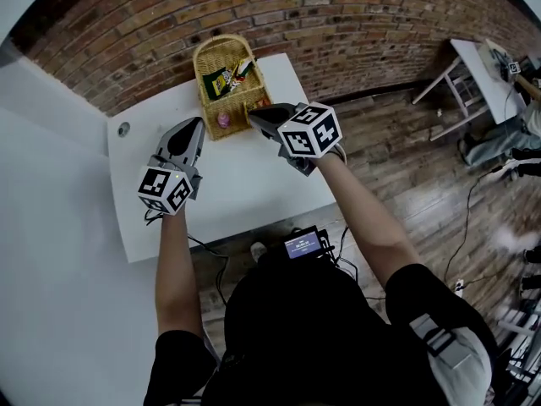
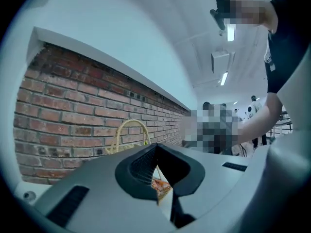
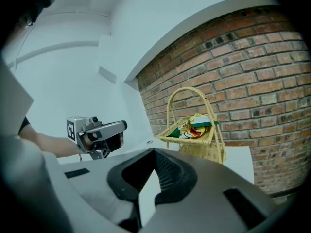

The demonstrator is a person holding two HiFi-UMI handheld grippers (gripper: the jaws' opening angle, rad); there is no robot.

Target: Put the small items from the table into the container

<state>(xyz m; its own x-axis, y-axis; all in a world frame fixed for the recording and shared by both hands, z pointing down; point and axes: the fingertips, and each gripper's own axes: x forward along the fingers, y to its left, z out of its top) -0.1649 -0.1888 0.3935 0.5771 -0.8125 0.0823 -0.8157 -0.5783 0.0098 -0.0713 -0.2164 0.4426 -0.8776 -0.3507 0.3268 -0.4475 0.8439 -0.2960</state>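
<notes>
left gripper (image 1: 196, 126): jaws pressed together, nothing pinched that i can see. the orange scrap in its slit reads as basket contents beyond it. right gripper (image 1: 256, 115): jaws also together, only white table (image 1: 245, 184) showing through the slit. both tips aim toward the wicker basket (image 1: 203, 87).

location: the basket stands at the far end of the table, near the brick wall (image 1: 355, 15). green-and-yellow snack packets (image 1: 226, 80) are piled in it, with a small pink item (image 1: 222, 120) at its near end. no loose small item is visible on the tabletop, only a round fitting (image 1: 124, 128) near the far left corner. judgement: loading looks done or nearly so.

risks: the right tip sits just beside the basket's near rim. a careless sweep there could shove or tip the light wicker, or catch the arched handle (image 3: 191, 88). in the right gripper view the packets ride at rim height, so a knock could spill them back out.

orientation: the basket opening faces up. its long axis runs away from me toward the wall, slightly slanted in the head view, and the handle arches over it. the packets lie jumbled; i cannot tell their exact heading.
</notes>
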